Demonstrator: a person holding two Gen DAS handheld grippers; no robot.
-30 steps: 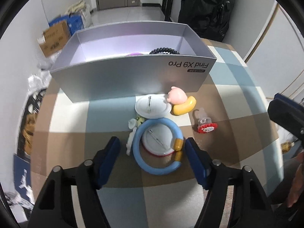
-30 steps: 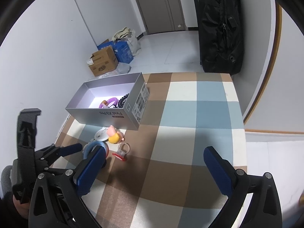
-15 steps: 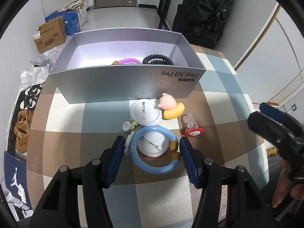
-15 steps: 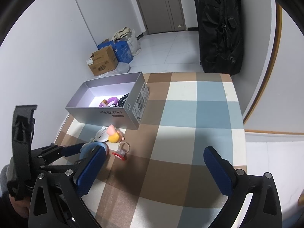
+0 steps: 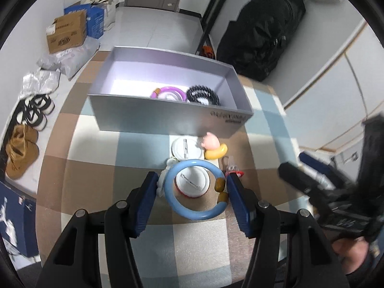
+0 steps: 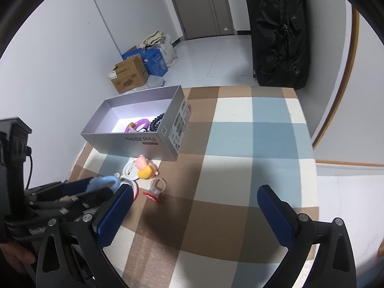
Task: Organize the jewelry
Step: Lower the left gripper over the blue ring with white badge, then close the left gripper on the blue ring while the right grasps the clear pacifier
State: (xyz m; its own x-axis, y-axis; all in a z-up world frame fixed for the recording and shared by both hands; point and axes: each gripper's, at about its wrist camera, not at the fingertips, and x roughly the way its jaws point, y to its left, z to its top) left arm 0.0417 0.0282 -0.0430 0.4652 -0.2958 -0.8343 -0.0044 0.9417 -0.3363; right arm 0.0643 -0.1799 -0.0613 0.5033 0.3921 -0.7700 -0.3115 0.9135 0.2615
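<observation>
Left gripper (image 5: 192,192) clamped on blue bangle (image 5: 195,189) (right gripper (image 6: 194,206) agape, empty)

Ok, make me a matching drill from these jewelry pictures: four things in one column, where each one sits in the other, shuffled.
Things:
1. blue bangle
2. purple bracelet
3. red-based ring
4. black backpack

Places:
A. on the floor against the wall
B. inside the grey box
C. between the left gripper's fingers
D. alone on a brown square of the checked cloth

Pairs: 1-C, 2-B, 3-D, 4-A
</observation>
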